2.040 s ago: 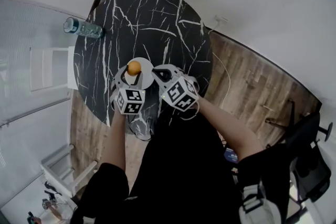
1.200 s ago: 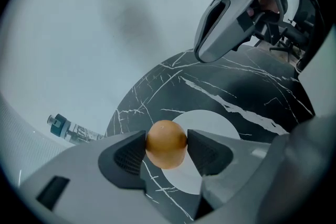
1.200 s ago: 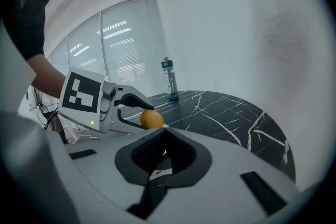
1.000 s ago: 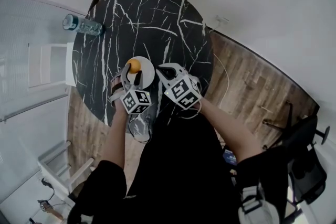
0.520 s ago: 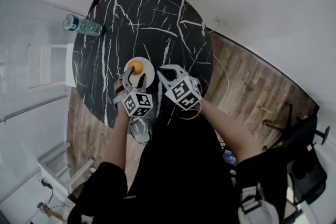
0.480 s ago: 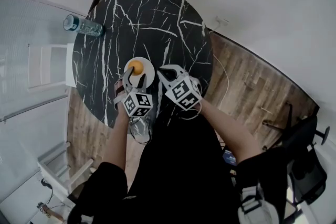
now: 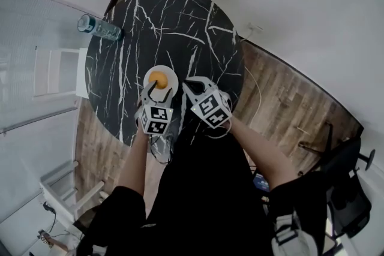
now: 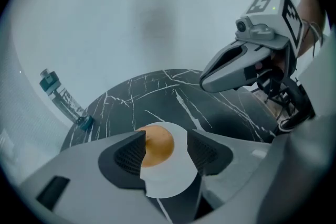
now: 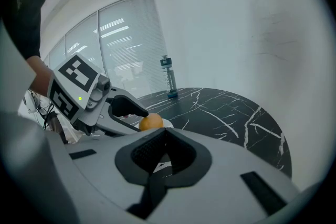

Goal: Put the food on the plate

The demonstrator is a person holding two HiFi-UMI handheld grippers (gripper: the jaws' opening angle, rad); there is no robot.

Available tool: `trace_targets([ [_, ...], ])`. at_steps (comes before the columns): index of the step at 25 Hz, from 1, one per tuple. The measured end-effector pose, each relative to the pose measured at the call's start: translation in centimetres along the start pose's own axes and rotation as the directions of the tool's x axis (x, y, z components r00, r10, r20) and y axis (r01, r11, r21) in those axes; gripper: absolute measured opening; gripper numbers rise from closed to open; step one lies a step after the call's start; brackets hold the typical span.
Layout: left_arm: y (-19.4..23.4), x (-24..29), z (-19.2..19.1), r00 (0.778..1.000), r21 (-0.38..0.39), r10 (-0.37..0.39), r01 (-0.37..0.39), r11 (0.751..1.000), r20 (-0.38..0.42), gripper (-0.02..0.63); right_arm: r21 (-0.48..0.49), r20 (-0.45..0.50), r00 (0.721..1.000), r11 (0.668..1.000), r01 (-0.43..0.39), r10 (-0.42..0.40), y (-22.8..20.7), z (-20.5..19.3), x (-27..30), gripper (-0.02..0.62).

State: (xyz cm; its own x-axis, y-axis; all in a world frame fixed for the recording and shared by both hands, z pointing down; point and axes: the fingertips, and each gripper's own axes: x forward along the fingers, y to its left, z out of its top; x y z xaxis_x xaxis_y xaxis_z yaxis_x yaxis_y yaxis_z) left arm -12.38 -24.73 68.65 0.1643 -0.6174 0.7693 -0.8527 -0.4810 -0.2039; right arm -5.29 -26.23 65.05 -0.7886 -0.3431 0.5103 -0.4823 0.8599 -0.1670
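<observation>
Apparently the task is almost finished, judging from how things lie. Going from the left, a water bottle [image 7: 98, 28] stands on the round black marble table [image 7: 180, 21], well apart from the left gripper [image 7: 155, 88] and off to its left side. The bottle has its cap on, and I cannot tell how much is in it. The left gripper has its jaws spread, and the orange [image 7: 158, 78] sits just ahead of its tips, in the gap between the two jaws and closer to the left one. As far as I can judge, the pads do not press on it. The orange rests on the small white plate [image 7: 171, 72], and nothing else is on this plate. Just to the right of the plate, the right gripper [image 7: 192, 84] has its jaws pressed together with nothing between them. I see no other food on the table, so probably only drawing the left gripper away is left.
</observation>
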Motion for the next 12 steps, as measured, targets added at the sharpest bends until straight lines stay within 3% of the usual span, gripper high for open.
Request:
trace_targets([
  [5, 0.3, -0.1, -0.7, 1.000, -0.208, -0.021, 0.023, 0.978, 0.014, 0.242, -0.002, 0.000, 1.000, 1.000, 0.006, -0.006, 0.4, 0.1, -0.8, -0.003],
  [12, 0.7, -1.4, -0.1, 0.998, -0.282, 0.002, 0.015, 0.959, 0.060, 0.242, -0.008, 0.003, 1.000, 1.000, 0.027, -0.027, 0.6, 0.2, -1.6, -0.003],
])
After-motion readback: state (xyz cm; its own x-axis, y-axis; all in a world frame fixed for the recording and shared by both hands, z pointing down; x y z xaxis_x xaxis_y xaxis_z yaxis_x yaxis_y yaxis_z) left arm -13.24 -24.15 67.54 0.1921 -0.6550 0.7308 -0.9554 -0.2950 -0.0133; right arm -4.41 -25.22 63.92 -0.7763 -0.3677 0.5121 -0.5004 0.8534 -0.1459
